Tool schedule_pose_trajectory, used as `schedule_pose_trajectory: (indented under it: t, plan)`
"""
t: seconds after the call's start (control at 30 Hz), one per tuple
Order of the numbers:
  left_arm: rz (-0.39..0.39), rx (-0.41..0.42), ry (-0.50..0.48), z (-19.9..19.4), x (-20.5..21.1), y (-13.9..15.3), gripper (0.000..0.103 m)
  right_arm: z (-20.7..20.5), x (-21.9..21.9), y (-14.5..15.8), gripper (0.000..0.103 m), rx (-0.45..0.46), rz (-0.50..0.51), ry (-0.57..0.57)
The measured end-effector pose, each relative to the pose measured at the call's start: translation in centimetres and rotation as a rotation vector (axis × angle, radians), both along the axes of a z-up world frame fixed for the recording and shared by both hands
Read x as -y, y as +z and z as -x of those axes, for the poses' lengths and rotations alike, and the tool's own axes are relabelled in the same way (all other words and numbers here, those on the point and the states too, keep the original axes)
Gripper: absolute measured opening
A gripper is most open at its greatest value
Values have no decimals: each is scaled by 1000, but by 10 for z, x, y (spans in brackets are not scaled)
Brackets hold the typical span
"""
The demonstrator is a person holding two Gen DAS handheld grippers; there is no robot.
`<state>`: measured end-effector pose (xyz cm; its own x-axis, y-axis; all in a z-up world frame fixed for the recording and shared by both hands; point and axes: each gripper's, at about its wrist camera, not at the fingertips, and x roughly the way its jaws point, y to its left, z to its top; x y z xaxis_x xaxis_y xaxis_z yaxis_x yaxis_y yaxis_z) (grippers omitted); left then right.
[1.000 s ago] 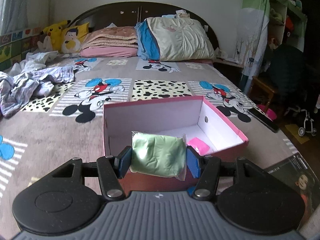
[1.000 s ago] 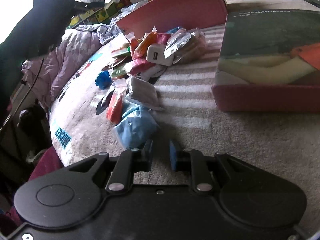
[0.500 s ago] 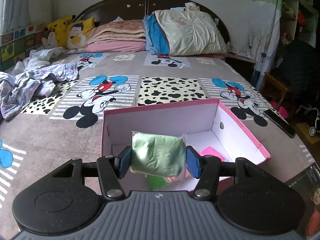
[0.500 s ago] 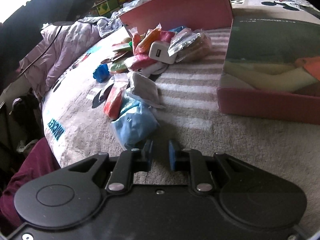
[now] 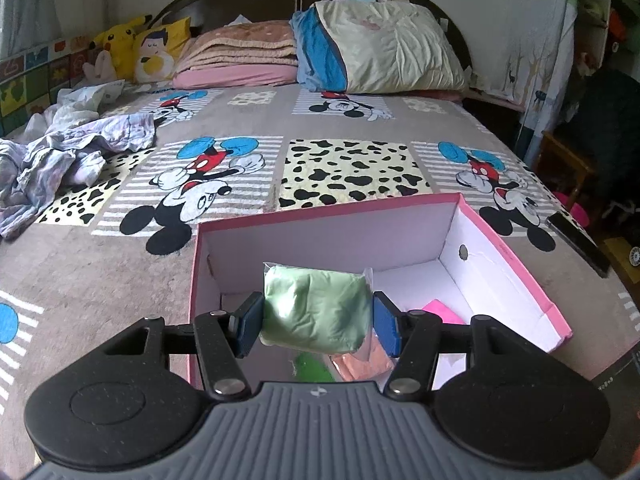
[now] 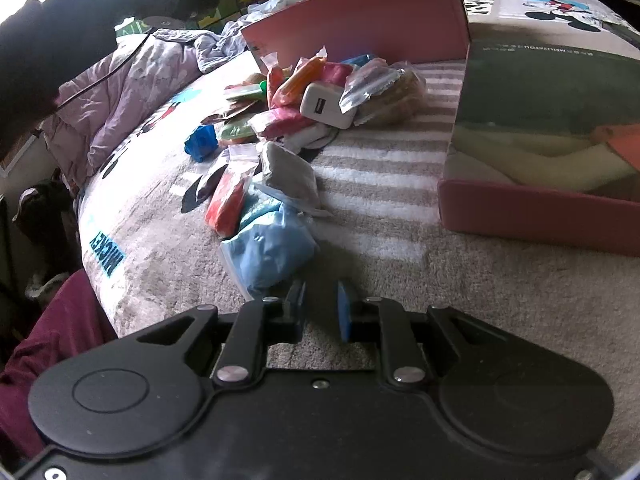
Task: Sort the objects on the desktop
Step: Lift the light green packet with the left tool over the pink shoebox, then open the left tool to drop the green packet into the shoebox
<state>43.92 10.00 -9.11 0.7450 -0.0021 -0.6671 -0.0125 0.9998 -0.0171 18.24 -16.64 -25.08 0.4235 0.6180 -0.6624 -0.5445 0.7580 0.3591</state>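
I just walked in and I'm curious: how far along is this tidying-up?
Only begun. The pink box already holds a few packets. The left gripper holds a green packet above it. The right gripper holds nothing, and a big pile of packets and a white charger remain on the bed.

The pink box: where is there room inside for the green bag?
The white floor by the far wall of the pink box is bare. Nearer the left claw holding the green bag, a pink packet and other bags crowd it.

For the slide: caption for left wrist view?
Left tongs hold green bagged packet above open pink box.
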Motion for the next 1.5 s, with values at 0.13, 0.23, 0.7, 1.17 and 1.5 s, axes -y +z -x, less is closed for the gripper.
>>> schedule_pose_trajectory:
  t: [0.13, 0.23, 0.7, 1.17, 1.5]
  plan:
    - [-2, -12, 0, -10, 3, -3, 57, 0, 0, -1, 14, -1, 0, 3]
    - [4, -28, -1, -18, 5, -6, 57, 0, 0, -1, 14, -1, 1, 6]
    - [-19, -109, -6, -45, 12, -23, 57, 0, 2, -2, 14, -5, -8, 9]
    - [26, -248, -36, -82, 14, -46, 57, -1, 3, -3, 14, 0, -12, 18]
    - [54, -343, -47, -100, 17, -58, 57, -1, 4, -5, 14, -2, -21, 19]
